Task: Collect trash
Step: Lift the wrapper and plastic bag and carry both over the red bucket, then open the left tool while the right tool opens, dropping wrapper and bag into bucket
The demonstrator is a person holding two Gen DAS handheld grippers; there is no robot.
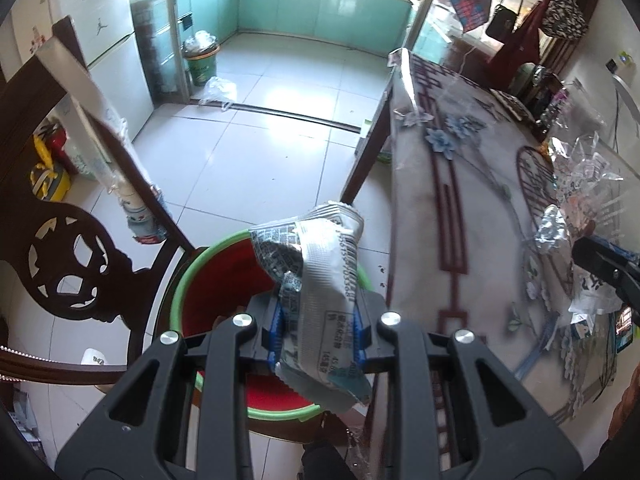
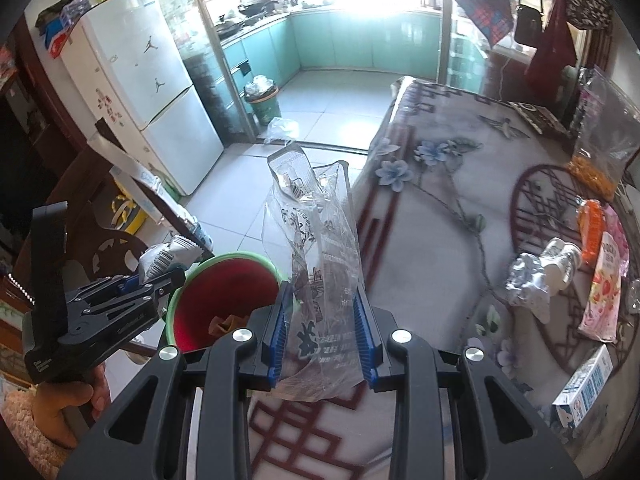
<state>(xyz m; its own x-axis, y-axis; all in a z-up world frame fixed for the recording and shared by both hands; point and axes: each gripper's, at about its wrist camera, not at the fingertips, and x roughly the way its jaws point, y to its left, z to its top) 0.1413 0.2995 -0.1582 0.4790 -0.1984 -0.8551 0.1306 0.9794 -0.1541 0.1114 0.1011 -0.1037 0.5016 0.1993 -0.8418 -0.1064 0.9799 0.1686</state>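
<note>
My left gripper point(image 1: 320, 320) is shut on a crumpled silver printed wrapper point(image 1: 320, 264) and holds it over the red bin with the green rim point(image 1: 180, 280) beside the table. My right gripper point(image 2: 323, 320) is shut on a clear printed plastic bag point(image 2: 316, 248) above the table's left edge, just right of the bin point(image 2: 224, 288). The left gripper point(image 2: 160, 280) with its wrapper point(image 2: 168, 258) shows in the right wrist view at the bin's rim. The right gripper's finger point(image 1: 608, 268) shows at the right edge of the left wrist view.
The table point(image 2: 440, 208) has a flowered cloth and carries crumpled foil point(image 2: 528, 280), a small bottle point(image 2: 564, 258), a pink snack packet point(image 2: 604, 280), an orange packet point(image 2: 592, 224) and a carton point(image 2: 580, 388). A dark wooden chair point(image 1: 68, 256) stands left of the bin. A green bucket point(image 1: 202, 62) stands by the kitchen door.
</note>
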